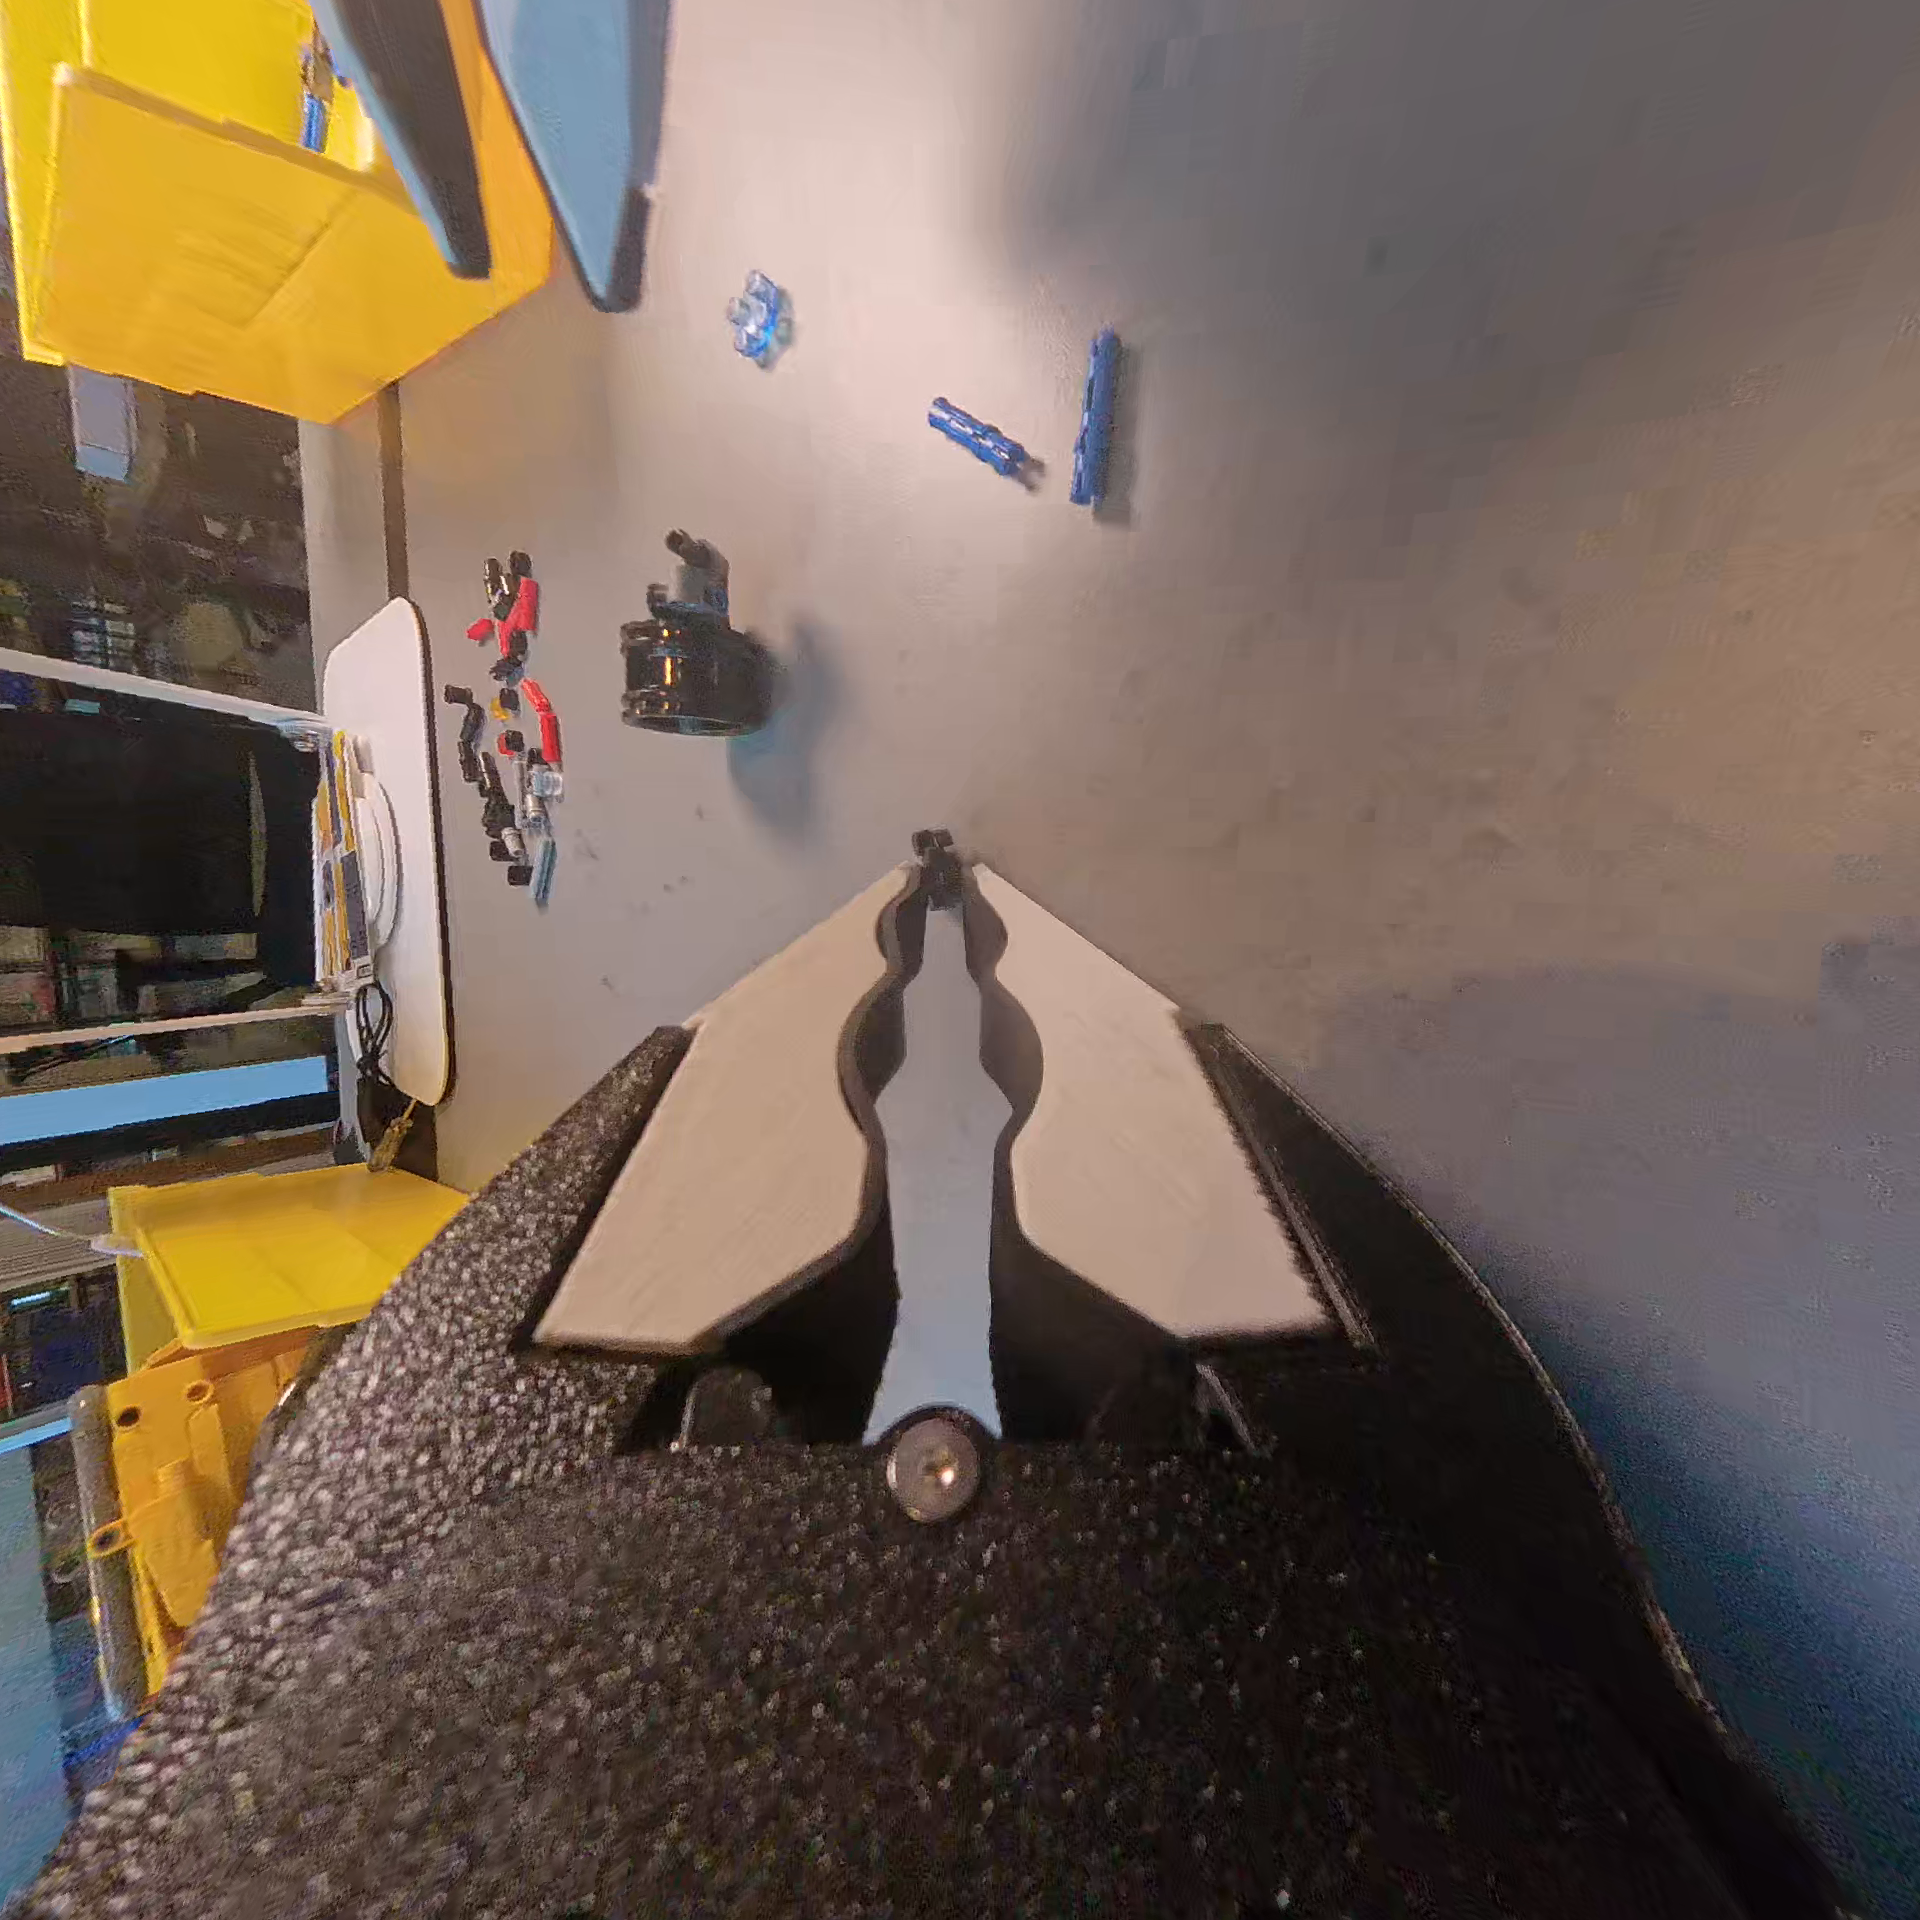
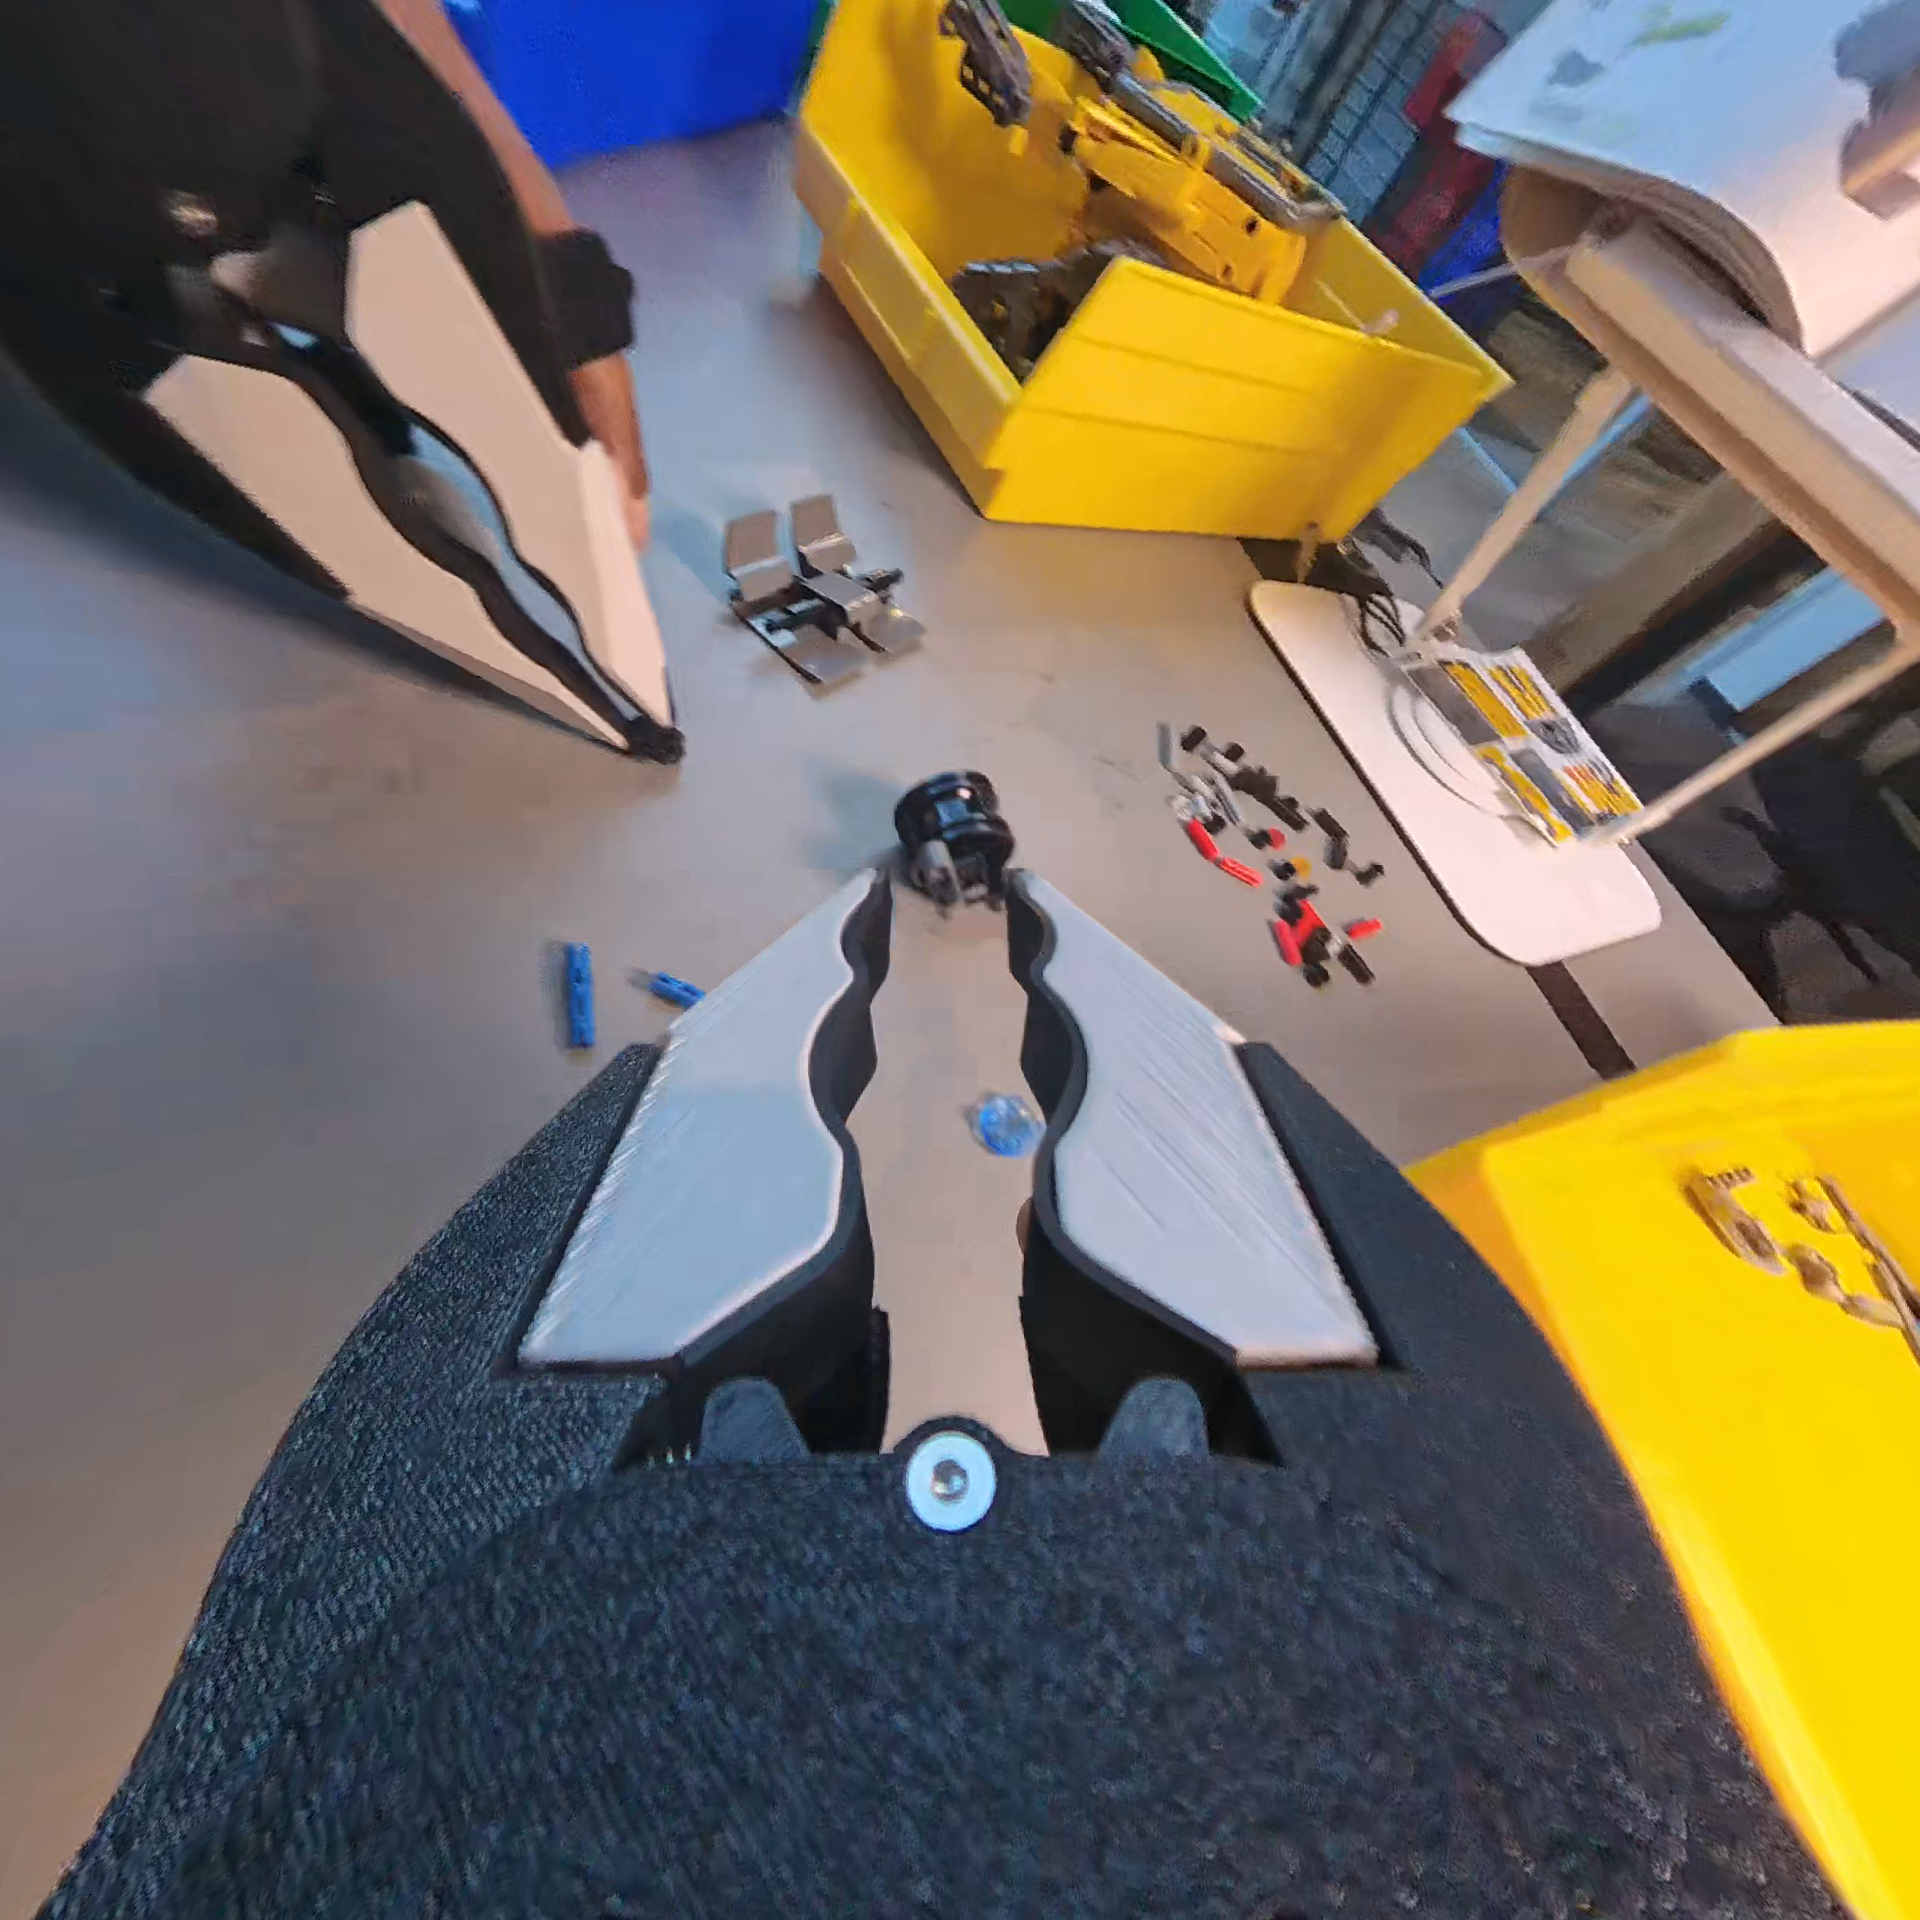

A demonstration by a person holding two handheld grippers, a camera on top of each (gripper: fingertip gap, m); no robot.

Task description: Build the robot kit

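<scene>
My left gripper (image 1: 940, 875) is shut on a small black pin (image 1: 935, 847) that sticks out past its tips, a little above the grey table (image 1: 1351, 675). It also shows in the right wrist view (image 2: 649, 740), with the dark pin at its tip. My right gripper (image 2: 948, 883) is open and holds nothing. It hovers over a clear blue round piece (image 2: 1003, 1124). A black round assembly (image 2: 951, 821) stands on the table just past its tips, with a gap to the left pad. In the left wrist view this assembly (image 1: 691, 675) stands alone on the table.
Small black, red and grey parts (image 2: 1278, 862) lie to the right. Two blue pieces (image 2: 577, 992) lie to the left. A grey and black plate assembly (image 2: 821, 592) lies farther back. Yellow bins (image 2: 1195, 416) (image 2: 1714, 1403) stand behind and at the near right. A white board (image 2: 1475, 883) bears a booklet. My right fingertips sit around 12 cm from my left ones.
</scene>
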